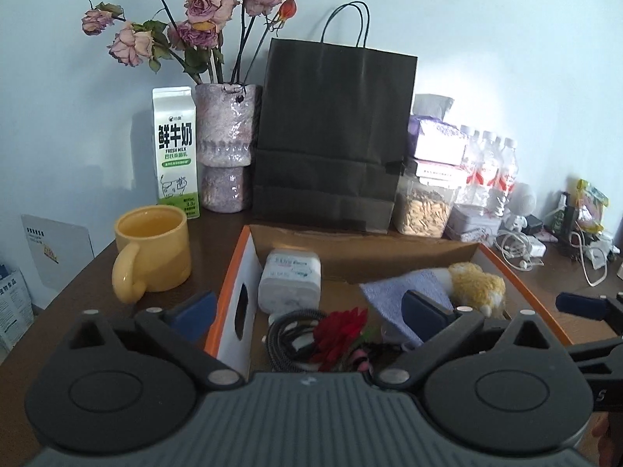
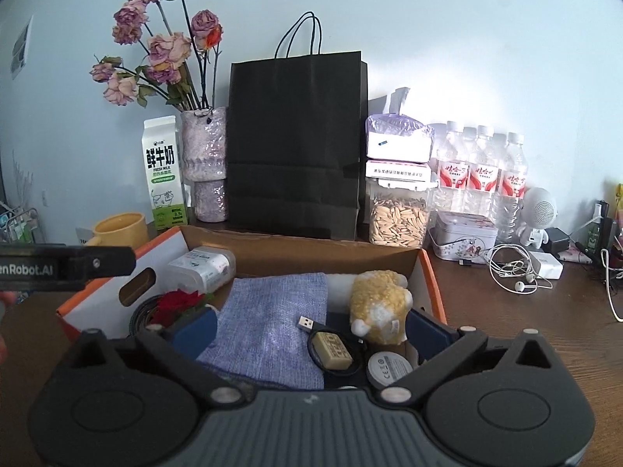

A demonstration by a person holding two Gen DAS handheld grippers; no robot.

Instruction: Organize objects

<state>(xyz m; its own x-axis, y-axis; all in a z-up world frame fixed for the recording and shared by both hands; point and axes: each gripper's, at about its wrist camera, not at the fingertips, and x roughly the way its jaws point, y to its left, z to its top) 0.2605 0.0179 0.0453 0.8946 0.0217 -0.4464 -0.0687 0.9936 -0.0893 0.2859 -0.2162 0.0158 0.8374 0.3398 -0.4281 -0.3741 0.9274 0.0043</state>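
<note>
Jaws wide on both: left gripper [image 1: 309, 313] and right gripper [image 2: 310, 329] spread, holding nothing, poised over open cardboard box [image 2: 296, 247] on brown table [image 2: 525, 323]. Inside box: blue cloth [image 2: 272, 327] flat in the middle, yellow plush toy [image 2: 383, 305] at right, white plastic case [image 2: 200, 268] at back left, red flower [image 2: 177, 303] atop coiled cable at left, eraser [image 2: 333, 350] and round white puck [image 2: 389, 367] in front. Behind box: black paper bag [image 2: 296, 140], milk carton [image 2: 161, 173], vase of dried roses [image 2: 204, 163], yellow mug [image 1: 153, 249], water bottles [image 2: 483, 167].
</note>
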